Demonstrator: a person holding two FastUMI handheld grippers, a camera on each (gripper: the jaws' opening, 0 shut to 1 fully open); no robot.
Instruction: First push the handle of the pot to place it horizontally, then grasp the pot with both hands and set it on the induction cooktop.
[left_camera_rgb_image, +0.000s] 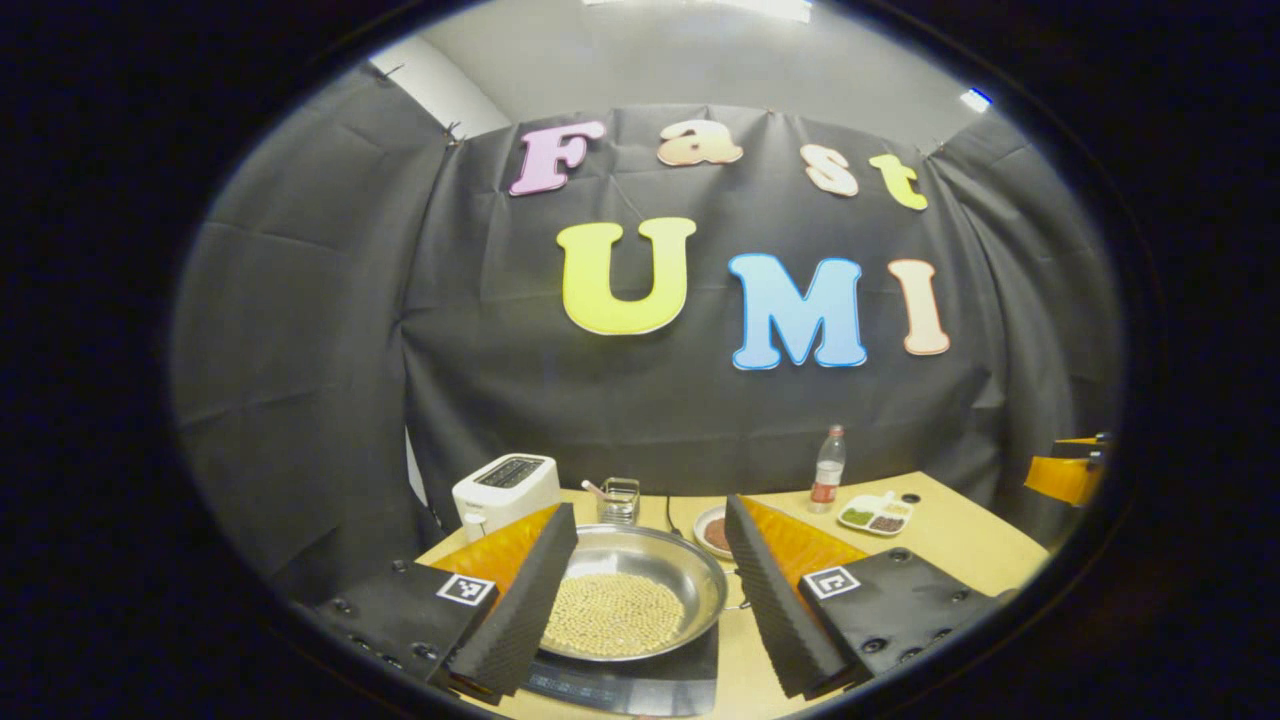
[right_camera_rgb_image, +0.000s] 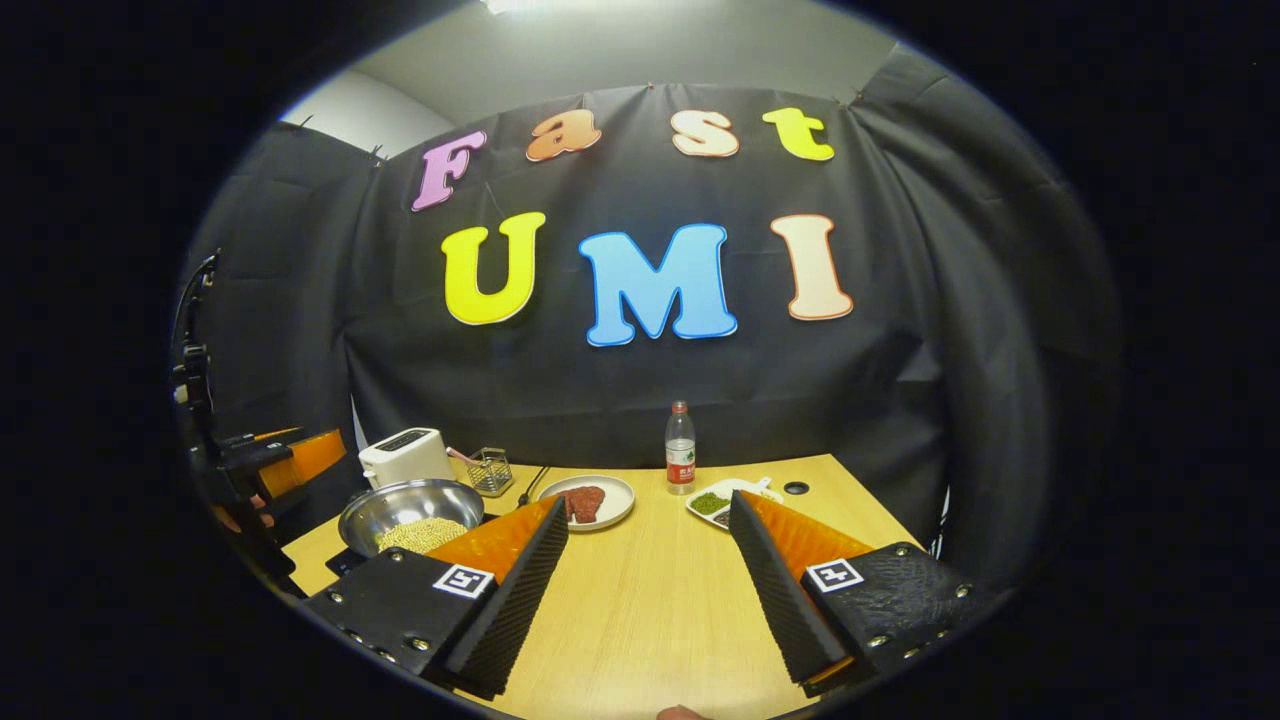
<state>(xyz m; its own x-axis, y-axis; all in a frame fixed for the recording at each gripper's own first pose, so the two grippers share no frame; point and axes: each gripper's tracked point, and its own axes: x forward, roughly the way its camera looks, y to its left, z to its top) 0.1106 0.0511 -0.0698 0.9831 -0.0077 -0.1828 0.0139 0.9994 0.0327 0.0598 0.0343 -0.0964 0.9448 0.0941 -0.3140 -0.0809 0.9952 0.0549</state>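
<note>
Surface (right_camera_rgb_image: 660, 590): pale wood, running ahead of and beneath both claws.

Induction cooktop (left_camera_rgb_image: 640, 680): dark slab just beyond the left claw's fingers, partly cut off by them.

Pot (left_camera_rgb_image: 640, 590): shallow steel pan holding pale beans, sitting on the cooktop, framed between the left claw's fingers but not touched by them. From the right claw it lies well off to the left. Judged placed; both task steps look complete, with only withdrawal left.

Toaster (left_camera_rgb_image: 503, 490): white, beyond the pot, left of centre.

Left claw (left_camera_rgb_image: 650, 590): jaws wide apart, holding nothing.

Right claw (right_camera_rgb_image: 650, 590): jaws wide apart, over bare surface, holding nothing.

Plate (right_camera_rgb_image: 590, 500): white, with a reddish piece, ahead of the right claw.

Bottle (right_camera_rgb_image: 680, 448): clear, upright, far ahead.

Divided dish (right_camera_rgb_image: 725, 500): green and dark contents, near the bottle.

Wire holder (left_camera_rgb_image: 620, 500): behind the pot.

Hard to make out: the pot's handle, so its lie cannot be confirmed; a thin loop shows at the pot's right rim.
</note>
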